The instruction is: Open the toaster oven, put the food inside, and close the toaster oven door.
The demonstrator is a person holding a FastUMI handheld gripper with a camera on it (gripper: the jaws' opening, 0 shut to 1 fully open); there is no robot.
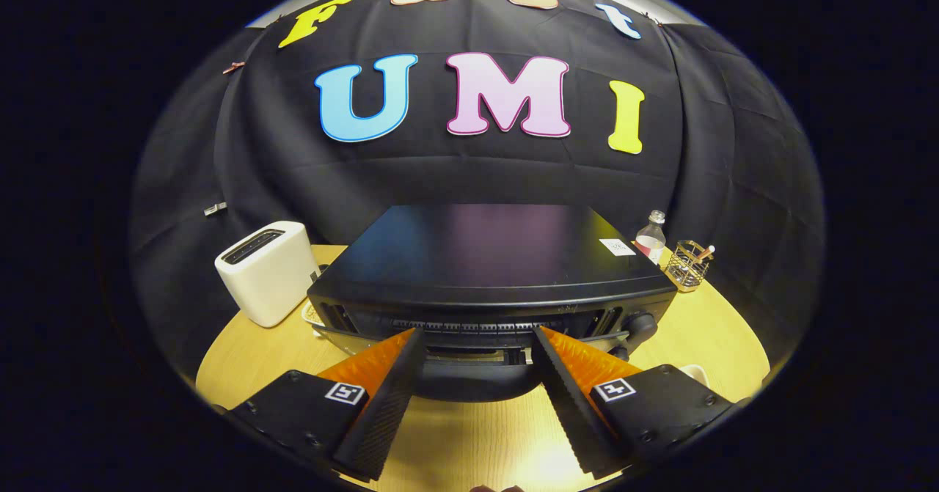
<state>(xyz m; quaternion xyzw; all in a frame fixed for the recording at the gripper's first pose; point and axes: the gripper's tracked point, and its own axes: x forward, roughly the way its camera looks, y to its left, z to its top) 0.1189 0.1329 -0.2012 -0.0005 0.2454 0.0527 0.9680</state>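
Wooden table (pixel 704 338): toaster oven (pixel 488 272) sits dead ahead of the gripper (pixel 478 342), fingers spread wide, empty, tips at the door's top edge, which runs crosswise between them.

Black toaster oven (pixel 488 272) at centre frame on the wooden table, flat glossy top, control knob at its right front, door state unclear

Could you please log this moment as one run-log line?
gripper: open, fingers at toaster oven front, gripping nothing | door: state unclear | white toaster: beside oven
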